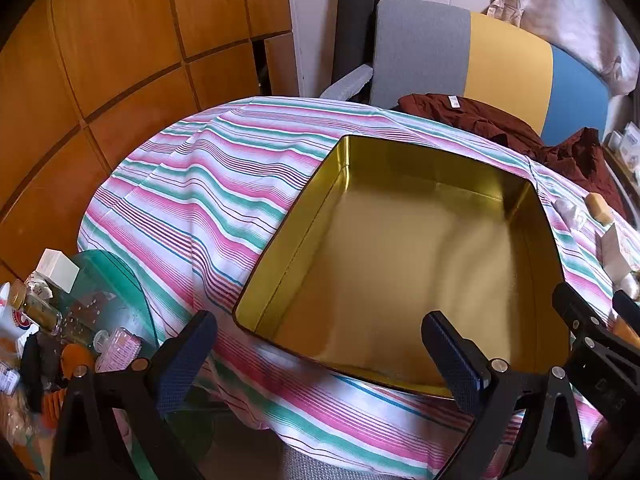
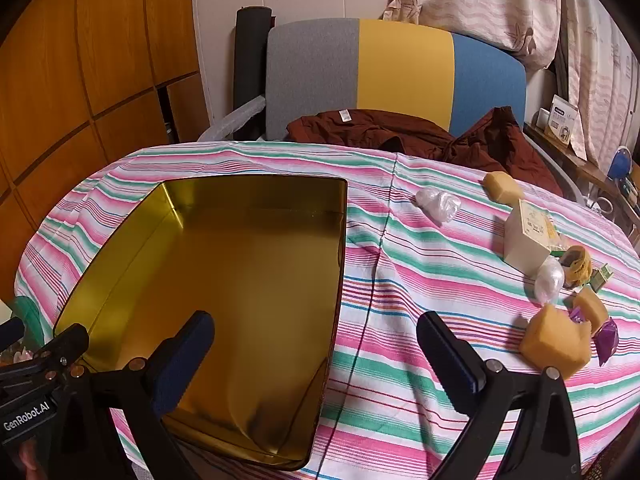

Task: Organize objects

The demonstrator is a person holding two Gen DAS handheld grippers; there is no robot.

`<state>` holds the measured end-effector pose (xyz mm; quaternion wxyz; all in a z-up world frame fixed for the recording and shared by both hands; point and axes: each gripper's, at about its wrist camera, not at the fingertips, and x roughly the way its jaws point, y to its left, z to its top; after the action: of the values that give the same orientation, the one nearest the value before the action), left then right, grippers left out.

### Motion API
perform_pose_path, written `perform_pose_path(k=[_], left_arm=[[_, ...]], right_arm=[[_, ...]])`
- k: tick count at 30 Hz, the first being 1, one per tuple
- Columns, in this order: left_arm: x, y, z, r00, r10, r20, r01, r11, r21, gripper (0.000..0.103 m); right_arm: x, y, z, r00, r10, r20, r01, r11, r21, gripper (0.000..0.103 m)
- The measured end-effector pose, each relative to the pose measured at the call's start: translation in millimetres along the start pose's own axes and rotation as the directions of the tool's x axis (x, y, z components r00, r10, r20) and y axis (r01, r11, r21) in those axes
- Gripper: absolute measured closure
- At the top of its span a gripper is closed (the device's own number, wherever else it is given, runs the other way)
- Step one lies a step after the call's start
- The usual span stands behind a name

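Currently, left wrist view: gold tin (image 1: pixel 400 264) centre frame on striped counter (image 1: pixel 192 200), empty; left gripper (image 1: pixel 320 356) spread, holding nothing. Right wrist view: right gripper (image 2: pixel 316 356) spread, unladen; sponge blocks (image 2: pixel 554 340), white box (image 2: pixel 526 240), wrapped bundles (image 2: pixel 438 202) right frame, unsorted. Task judged unstarted.

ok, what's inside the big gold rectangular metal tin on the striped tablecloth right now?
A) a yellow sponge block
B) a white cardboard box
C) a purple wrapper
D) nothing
D: the gold rectangular metal tin shows only its bare shiny floor in both wrist views; the yellow sponge blocks, white cardboard box and purple wrapper all lie on the striped tablecloth to its right.
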<state>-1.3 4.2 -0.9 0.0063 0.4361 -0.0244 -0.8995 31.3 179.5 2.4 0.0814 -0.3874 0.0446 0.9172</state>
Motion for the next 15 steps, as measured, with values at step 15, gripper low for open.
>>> perform_pose_path(k=[15], left_arm=[[-0.7,-2.6,-3.1,1.0,-0.001,0.003,0.001,1.0,0.004,0.0]], right_arm=[[0.3,-3.3,-1.7,1.0,-0.006,-0.008,0.006,1.0,0.004,0.0]])
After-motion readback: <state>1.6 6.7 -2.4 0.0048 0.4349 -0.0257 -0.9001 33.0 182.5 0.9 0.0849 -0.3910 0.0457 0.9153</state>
